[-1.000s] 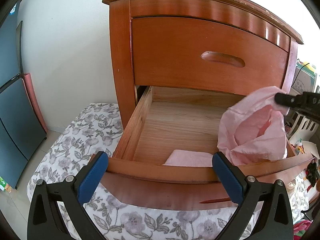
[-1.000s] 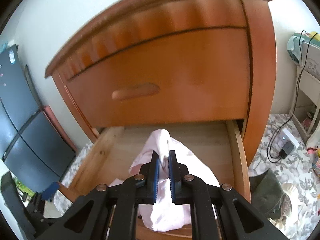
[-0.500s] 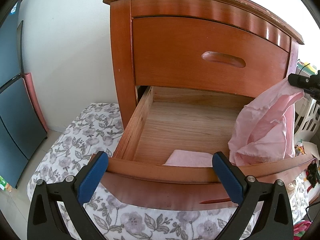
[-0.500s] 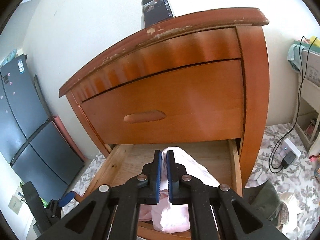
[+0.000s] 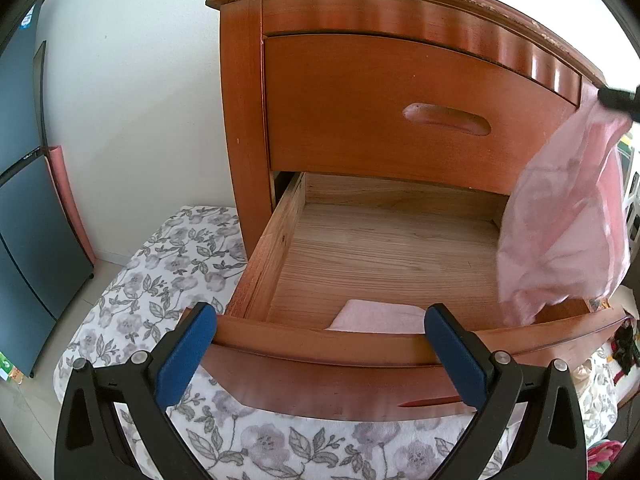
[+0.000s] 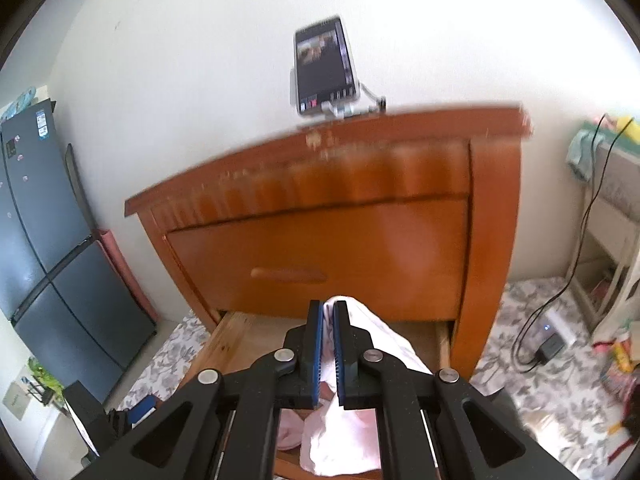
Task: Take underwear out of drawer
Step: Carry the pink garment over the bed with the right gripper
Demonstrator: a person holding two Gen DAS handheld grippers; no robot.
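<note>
Pink underwear (image 5: 564, 224) hangs in the air at the right of the left wrist view, above the right end of the pulled-out lower drawer (image 5: 384, 256). My right gripper (image 6: 328, 312) is shut on the top of the underwear (image 6: 376, 332), which drapes down below its pads. Its tip shows as a black shape (image 5: 618, 98) at the right edge of the left wrist view. My left gripper (image 5: 320, 344) stands open in front of the drawer's front rail, holding nothing. A second folded pink piece (image 5: 376, 318) lies inside the drawer against the front rail.
The wooden nightstand (image 6: 328, 208) has its upper drawer (image 5: 400, 112) closed. A phone on a stand (image 6: 324, 68) sits on top. A floral mat (image 5: 168, 264) covers the floor. A dark fridge (image 6: 44, 240) stands left; cables, a charger (image 6: 554, 344) and a white shelf stand right.
My right gripper has risen with the pink underwear, lifting it from the drawer's right end up in front of the closed upper drawer. The left gripper has stayed still.
</note>
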